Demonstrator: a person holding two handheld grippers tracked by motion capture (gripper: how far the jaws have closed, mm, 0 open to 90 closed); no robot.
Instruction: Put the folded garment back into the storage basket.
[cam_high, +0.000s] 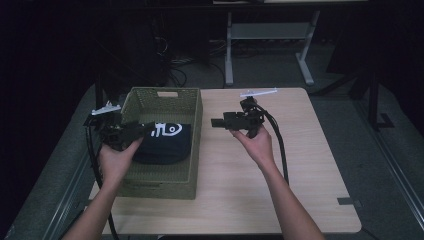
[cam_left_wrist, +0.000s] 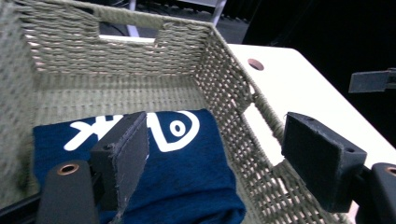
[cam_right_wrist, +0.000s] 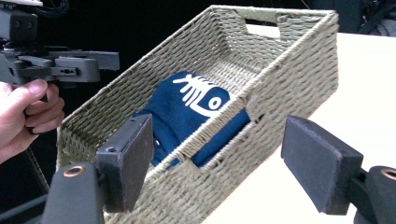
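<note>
Looks like the folded blue shirt is already lying in the basket. Left gripper at its 9 o'clock and right gripper at 3 o'clock both have jaws wide apart, empty. Next: back away.

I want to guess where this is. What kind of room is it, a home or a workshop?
Probably a lab or workshop, not a home. A plain wooden table stands in a dark room, cables lie on the floor behind it, and a metal desk frame stands farther back.
</note>
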